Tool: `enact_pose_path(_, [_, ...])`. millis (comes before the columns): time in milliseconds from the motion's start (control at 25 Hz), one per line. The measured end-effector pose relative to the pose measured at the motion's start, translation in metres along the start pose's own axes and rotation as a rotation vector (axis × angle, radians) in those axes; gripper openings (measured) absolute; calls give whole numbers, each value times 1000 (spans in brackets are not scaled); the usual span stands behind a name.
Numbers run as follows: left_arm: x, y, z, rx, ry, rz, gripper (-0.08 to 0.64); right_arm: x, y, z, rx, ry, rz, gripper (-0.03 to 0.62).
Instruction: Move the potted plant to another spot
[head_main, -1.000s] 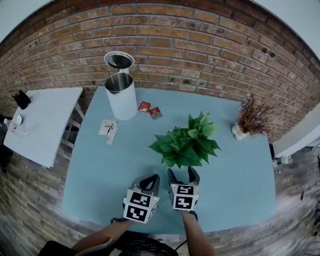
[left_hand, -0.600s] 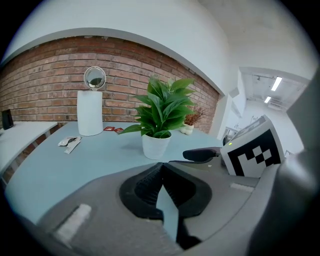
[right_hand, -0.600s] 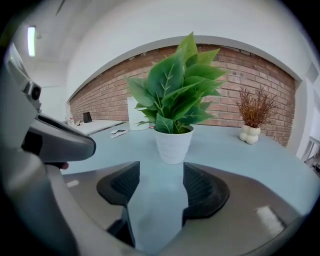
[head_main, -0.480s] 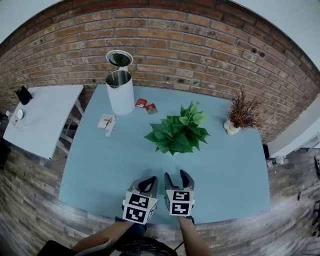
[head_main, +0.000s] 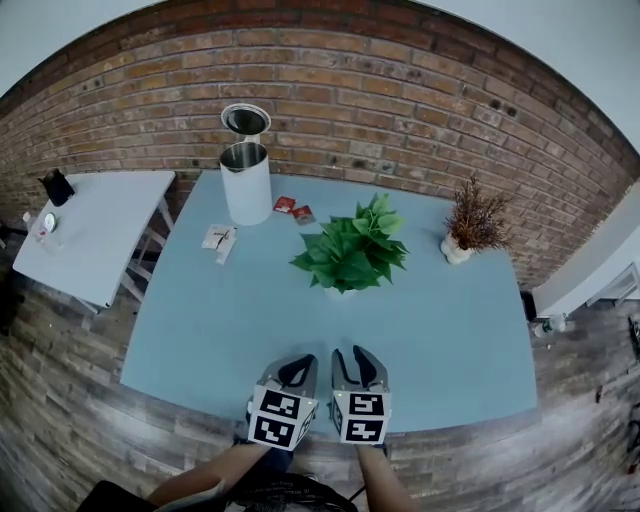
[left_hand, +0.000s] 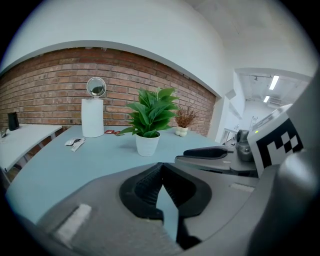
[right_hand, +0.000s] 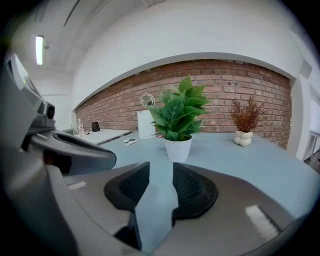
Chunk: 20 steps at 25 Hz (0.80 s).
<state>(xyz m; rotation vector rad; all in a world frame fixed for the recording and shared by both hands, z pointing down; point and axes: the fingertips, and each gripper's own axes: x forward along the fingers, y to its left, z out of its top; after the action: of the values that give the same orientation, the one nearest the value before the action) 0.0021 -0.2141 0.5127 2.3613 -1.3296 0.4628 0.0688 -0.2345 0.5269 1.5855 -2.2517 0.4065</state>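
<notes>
The potted plant (head_main: 350, 252), green leaves in a small white pot, stands alone on the light blue table (head_main: 200, 320), a little beyond its middle. In the gripper views the plant (left_hand: 148, 115) (right_hand: 179, 114) rises straight ahead, well clear of the jaws. Both grippers hover side by side over the near table edge, an arm's reach short of the plant. My left gripper (head_main: 300, 364) (left_hand: 161, 165) is shut, its tips meeting on nothing. My right gripper (head_main: 351, 355) (right_hand: 161, 169) is open with a narrow gap; its jaws have just been closing, with nothing between them.
A white cylindrical bin (head_main: 246, 185) with its lid up stands at the back left. Near it lie small red packets (head_main: 293, 208) and a white sachet (head_main: 219, 238). A dried plant in a white vase (head_main: 470, 220) stands at the back right. A white side table (head_main: 90, 230) stands to the left, a brick wall behind.
Both grippers have drawn back from the plant toward the near table edge. The right jaws have narrowed. The plant stays where it stood.
</notes>
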Motion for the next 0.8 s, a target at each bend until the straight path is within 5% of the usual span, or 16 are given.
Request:
enact_pose_path(520, [-45, -36, -12, 25, -54, 5, 2, -72, 23, -2, 33, -81, 10, 6])
enact_pose_path(800, [-62, -52, -18, 46, -76, 7, 2, -101, 31, -4, 40, -102, 27, 6])
